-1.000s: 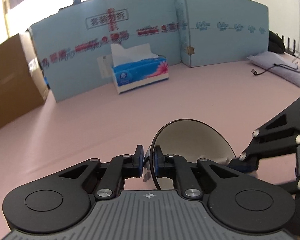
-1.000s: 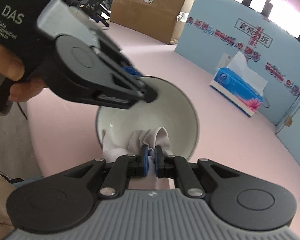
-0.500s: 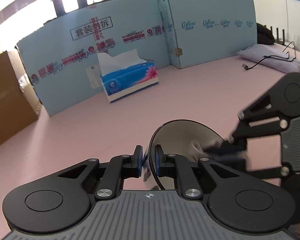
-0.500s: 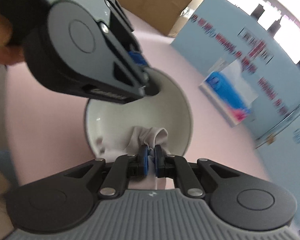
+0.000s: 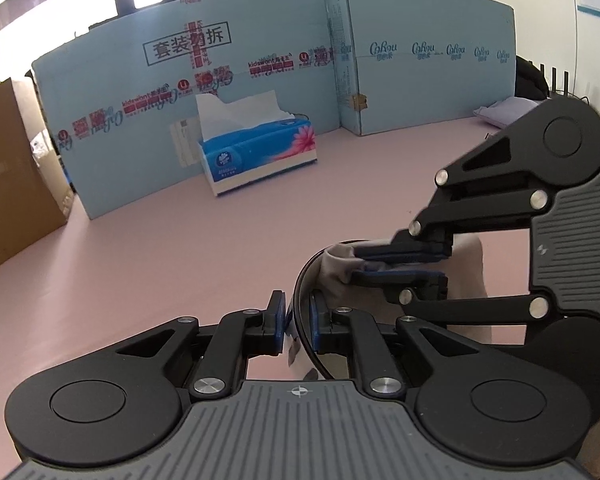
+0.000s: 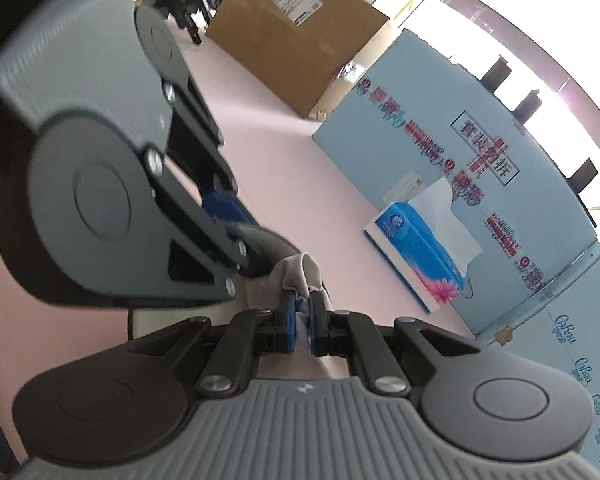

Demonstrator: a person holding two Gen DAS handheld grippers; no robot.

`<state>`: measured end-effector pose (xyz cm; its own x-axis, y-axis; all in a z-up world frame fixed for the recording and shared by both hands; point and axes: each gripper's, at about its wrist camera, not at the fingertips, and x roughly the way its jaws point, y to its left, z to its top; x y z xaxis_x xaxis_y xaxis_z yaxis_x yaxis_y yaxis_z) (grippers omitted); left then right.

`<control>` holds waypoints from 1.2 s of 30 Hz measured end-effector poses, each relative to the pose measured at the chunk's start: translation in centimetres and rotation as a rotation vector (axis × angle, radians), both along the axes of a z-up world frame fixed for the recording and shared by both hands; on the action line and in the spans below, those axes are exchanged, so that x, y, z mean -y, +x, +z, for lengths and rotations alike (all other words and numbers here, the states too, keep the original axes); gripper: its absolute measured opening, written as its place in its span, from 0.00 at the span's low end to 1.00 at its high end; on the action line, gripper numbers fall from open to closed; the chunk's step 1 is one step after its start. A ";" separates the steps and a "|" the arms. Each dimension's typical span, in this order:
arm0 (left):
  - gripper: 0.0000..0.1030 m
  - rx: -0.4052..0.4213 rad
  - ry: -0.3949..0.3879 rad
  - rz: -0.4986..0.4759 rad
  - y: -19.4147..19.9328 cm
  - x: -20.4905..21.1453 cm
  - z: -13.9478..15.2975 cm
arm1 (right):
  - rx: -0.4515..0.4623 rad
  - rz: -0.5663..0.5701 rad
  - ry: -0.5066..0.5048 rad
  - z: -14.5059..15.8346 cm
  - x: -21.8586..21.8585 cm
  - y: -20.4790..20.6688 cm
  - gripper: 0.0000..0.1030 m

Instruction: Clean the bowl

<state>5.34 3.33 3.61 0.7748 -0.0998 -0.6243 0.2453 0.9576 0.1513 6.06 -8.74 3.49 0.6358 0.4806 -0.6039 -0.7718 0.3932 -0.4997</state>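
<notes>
Above the pink table [image 5: 180, 248], left gripper [image 5: 296, 318] pinches the bowl [image 5: 300, 292] rim; right gripper [image 6: 303, 316] pinches the cloth [image 6: 300, 268].

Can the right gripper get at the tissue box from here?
Probably not as things stand. The right gripper is shut on the cloth at the bowl, which the left gripper clamps by its rim. The tissue box stands far across bare pink table.
</notes>
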 end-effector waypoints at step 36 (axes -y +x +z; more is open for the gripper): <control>0.33 -0.092 -0.202 0.159 -1.7 -2.9 -1.3 | -0.205 -0.055 0.145 0.4 1.5 -1.8 0.07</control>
<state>3.63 6.26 2.31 0.7313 -0.1106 -0.6730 0.0928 0.9937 -0.0623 4.27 -10.27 3.93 0.5348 0.5395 -0.6503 -0.8266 0.4936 -0.2703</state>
